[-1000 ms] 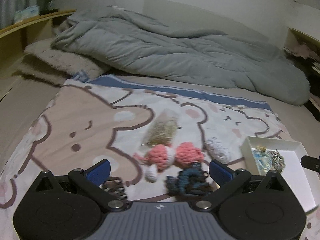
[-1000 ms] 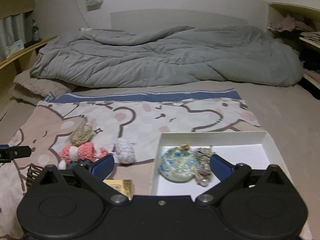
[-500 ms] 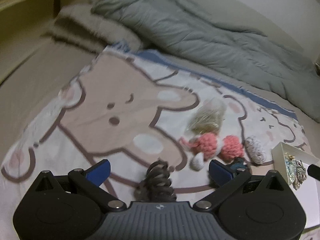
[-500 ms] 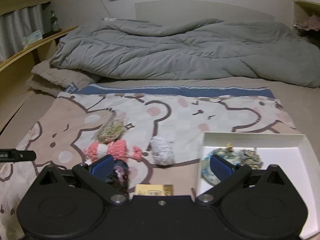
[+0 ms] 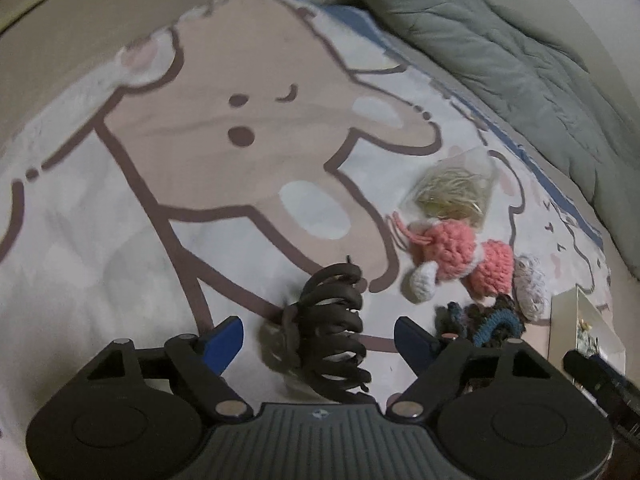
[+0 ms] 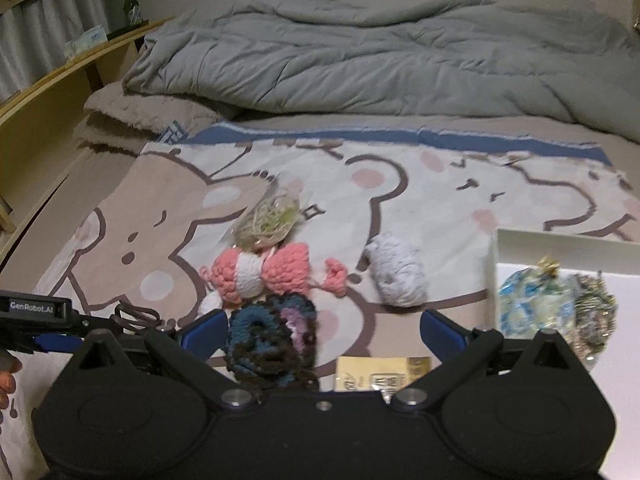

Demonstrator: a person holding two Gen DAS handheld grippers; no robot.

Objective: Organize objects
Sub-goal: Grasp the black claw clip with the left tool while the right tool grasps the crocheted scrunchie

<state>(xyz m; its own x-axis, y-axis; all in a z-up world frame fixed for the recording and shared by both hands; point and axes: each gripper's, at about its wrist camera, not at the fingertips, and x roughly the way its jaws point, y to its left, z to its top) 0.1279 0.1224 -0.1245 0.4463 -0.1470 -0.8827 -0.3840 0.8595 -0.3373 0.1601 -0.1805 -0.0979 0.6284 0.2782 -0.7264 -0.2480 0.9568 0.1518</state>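
L tongs (image 5: 318, 338) closing round the dark brown claw hair clip (image 5: 330, 328) on the bear blanket (image 5: 200, 140), pads not touching it. R tongs (image 6: 322, 330) spread over the dark crochet scrunchie (image 6: 272, 340), just beside clip.

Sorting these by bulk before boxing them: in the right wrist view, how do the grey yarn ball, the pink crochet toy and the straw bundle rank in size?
Largest to smallest, as they look:
1. Pink crochet toy
2. Grey yarn ball and straw bundle, too alike to rank; the bundle lies farther from the camera, so it may really be bigger.
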